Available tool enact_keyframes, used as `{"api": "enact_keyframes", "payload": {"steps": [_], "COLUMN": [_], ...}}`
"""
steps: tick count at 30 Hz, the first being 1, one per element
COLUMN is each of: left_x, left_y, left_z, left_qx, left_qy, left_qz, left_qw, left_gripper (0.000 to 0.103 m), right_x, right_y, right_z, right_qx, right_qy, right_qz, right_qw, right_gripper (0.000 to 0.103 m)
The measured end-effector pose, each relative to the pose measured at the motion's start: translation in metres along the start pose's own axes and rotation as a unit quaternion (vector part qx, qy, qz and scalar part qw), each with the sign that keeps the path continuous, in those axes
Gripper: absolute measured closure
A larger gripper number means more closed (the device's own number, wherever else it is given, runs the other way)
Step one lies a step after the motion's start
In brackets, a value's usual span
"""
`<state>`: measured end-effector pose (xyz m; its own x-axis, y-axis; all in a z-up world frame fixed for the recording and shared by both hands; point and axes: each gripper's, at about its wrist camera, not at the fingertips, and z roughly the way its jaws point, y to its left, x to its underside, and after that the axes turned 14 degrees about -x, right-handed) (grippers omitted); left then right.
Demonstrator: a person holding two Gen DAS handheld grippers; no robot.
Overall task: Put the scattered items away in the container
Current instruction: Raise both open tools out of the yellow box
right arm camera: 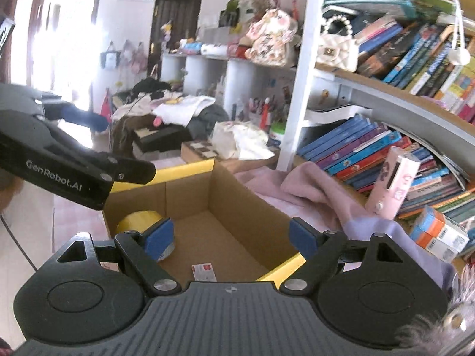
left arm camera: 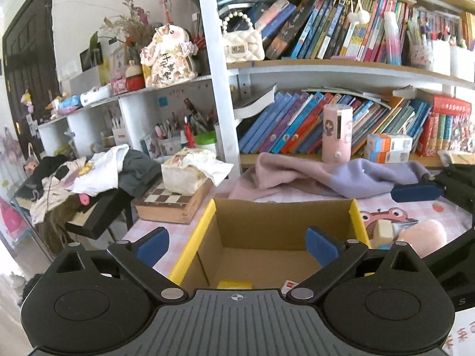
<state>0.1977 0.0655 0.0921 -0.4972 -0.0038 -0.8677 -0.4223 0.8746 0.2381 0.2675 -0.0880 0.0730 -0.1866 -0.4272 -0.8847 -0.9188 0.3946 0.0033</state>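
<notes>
While both hover over the cardboard box (left arm camera: 267, 237), we see the left hand-held gripper (left arm camera: 237, 244) and the right hand-held gripper (right arm camera: 230, 237) spread wide, holding nothing. Below the right one's fingers, a yellow tape roll (right arm camera: 138, 221) and a small card (right arm camera: 203, 271) lie inside the box.
</notes>
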Motion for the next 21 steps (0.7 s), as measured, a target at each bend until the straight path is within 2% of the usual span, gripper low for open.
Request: {"api": "enact_keyframes", "payload": {"steps": [8, 21], "left_x": [0.013, 0.049], "left_y": [0.005, 0.039], "left_z": [-0.027, -0.075], "left_qx": [0.018, 0.027], "left_qy": [-0.027, -0.023], "left_qz": [-0.011, -0.033], "left_qw": [0.9994, 0.9988], "left_gripper": [0.003, 0.000], "right_x": [0.006, 0.016], "right_y": [0.029, 0.092], "right_z": [-0.033, -0.058], "right_qx": [0.039, 0.095], "right_qy": [-0.018, -0.037], "right_qz": [0.008, 0.017], "right_qw": [0.999, 0.995], "right_gripper": [0.019, 0.015]}}
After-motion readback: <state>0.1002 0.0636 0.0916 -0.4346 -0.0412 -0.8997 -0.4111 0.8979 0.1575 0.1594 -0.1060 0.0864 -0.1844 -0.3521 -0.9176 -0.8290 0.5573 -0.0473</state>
